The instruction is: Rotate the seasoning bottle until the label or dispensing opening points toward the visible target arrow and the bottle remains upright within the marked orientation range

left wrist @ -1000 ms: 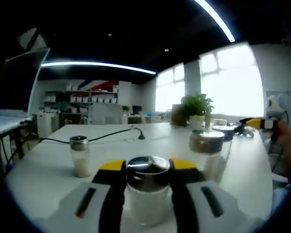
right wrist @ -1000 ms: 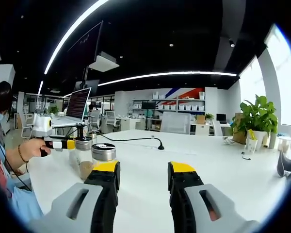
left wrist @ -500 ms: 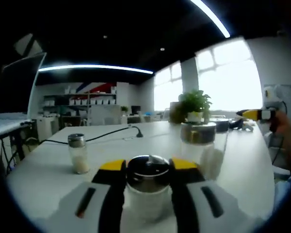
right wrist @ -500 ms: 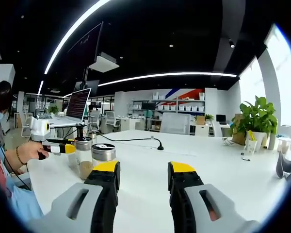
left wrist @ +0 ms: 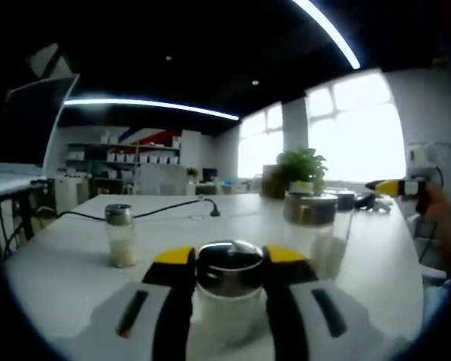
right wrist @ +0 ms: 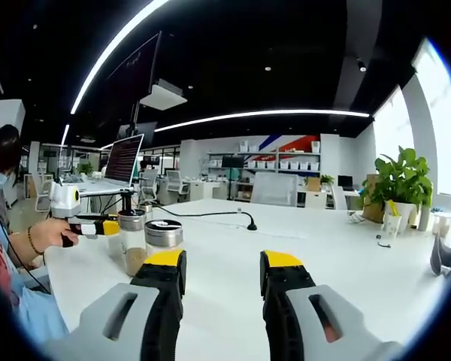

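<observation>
In the left gripper view, the left gripper has its fingers clamped around the seasoning bottle, upright on the white desk, probably gripped for twisting. A small shaker stands left of it.

In the right gripper view, the right gripper hovers with fingers apart, holding nothing, likely waiting.

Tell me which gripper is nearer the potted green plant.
Right. The right gripper hovers open over the white table, the potted green plant ahead. The left gripper is farther away.
</observation>
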A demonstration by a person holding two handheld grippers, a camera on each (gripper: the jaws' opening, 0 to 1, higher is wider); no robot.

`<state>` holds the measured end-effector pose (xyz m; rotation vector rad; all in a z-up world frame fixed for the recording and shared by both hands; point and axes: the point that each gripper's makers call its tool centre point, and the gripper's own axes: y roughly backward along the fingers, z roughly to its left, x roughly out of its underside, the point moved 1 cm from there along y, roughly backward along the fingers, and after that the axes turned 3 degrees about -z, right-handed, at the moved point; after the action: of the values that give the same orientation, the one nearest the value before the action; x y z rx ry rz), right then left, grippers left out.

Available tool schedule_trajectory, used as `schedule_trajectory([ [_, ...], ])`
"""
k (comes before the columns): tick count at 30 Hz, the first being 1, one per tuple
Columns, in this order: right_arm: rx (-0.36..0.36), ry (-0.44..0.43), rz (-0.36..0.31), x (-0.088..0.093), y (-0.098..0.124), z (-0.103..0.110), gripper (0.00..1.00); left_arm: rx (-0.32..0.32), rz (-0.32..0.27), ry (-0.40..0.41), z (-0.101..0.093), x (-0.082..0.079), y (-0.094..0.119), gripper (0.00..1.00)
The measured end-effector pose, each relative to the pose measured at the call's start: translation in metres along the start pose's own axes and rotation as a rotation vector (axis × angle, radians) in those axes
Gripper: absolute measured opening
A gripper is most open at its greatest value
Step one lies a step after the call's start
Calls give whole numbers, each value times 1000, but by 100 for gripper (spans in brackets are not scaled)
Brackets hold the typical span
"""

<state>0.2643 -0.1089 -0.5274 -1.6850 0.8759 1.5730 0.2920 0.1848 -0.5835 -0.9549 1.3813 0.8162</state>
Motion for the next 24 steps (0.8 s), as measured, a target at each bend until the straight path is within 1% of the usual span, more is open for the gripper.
schedule_trajectory([
  [4,-4,-9,-3,-1,0,0,39,12,12,1,-1,-1,-1,37],
  [8,-6,-8,-1,0,1,1,39,48,11,0,-2,-1,-1,37],
  [13,-13,-10,3,1,0,2,39,110,24,5,-3,-2,-1,37],
  [15,-20,-21,4,1,0,3,39,122,27,6,-3,-2,-1,37],
  [22,-12,-16,6,1,1,2,39,217,67,8,-6,-2,0,37],
  [24,-12,-13,7,1,1,2,39,233,70,11,-6,-2,0,37],
])
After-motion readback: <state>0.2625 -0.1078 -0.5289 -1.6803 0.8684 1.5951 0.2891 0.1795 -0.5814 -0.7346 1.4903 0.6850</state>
